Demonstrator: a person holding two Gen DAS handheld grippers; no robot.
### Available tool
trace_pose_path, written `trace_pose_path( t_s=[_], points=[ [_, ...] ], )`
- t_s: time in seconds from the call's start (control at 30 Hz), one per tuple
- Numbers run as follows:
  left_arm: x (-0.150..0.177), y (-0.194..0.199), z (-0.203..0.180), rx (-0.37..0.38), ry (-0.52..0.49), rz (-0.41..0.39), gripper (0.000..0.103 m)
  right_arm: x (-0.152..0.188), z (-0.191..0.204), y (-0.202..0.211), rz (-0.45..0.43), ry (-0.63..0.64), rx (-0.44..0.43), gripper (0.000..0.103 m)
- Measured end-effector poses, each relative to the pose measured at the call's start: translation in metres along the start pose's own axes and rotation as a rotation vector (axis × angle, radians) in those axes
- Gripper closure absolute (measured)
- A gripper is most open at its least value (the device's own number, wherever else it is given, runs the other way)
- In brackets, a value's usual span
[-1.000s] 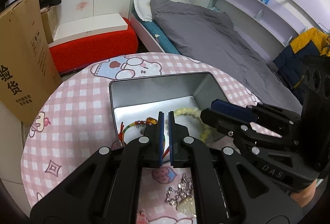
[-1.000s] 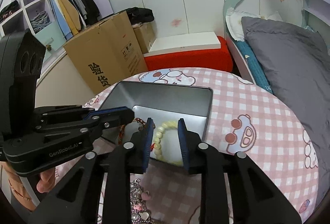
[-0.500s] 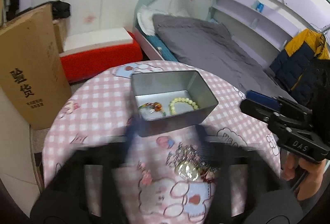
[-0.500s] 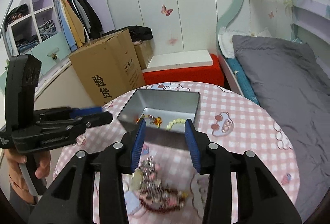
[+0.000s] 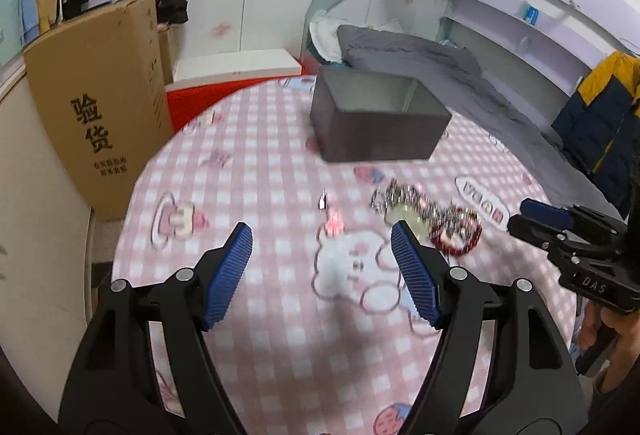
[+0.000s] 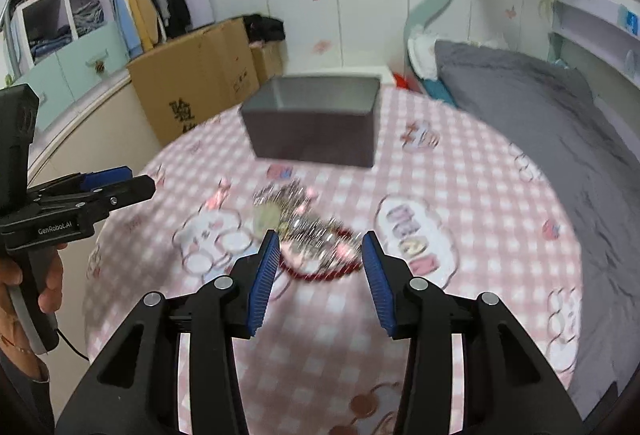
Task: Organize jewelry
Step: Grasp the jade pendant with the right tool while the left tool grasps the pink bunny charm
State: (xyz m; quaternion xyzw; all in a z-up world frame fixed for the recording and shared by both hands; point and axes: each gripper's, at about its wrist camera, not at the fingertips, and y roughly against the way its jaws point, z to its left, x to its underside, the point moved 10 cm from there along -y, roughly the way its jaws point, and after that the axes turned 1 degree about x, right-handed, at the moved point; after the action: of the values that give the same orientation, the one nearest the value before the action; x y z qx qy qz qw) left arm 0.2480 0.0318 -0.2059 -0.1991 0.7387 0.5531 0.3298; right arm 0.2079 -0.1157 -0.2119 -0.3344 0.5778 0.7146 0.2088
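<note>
Now | left gripper (image 5: 321, 241) agape, empty | jewelry pile (image 6: 308, 231) beside tin (image 6: 316, 123)

- Bare checked cloth across the near half of the bench (image 5: 280, 335), open to a pass from the near edge.
- Mid-bench blocked by a heap of jewelry (image 6: 308, 235), lying well apart from the left edge.
- Toward the far edge, a metal box (image 6: 316, 127) standing in the way, walls upright.
- Beyond the left edge, a cardboard carton (image 5: 96, 107) close by.
</note>
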Motion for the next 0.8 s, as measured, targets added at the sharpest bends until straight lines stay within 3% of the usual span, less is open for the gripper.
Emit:
trace_pose_path(
  t_s=[0.3, 0.53, 0.8],
  points=[
    [0.027, -0.005, 0.01, -0.027, 0.033, 0.035, 0.031, 0.01, 0.043, -0.034, 0.05, 0.126, -0.032, 0.063],
    [0.03, -0.009, 0.014, -0.039, 0.031, 0.039, 0.031, 0.007, 0.048, -0.067, 0.09, 0.136, -0.044, 0.063],
    [0.026, -0.019, 0.02, -0.039, 0.033, 0.046, 0.031, -0.002, 0.051, -0.087, 0.114, 0.208, -0.001, 0.063]
  ],
)
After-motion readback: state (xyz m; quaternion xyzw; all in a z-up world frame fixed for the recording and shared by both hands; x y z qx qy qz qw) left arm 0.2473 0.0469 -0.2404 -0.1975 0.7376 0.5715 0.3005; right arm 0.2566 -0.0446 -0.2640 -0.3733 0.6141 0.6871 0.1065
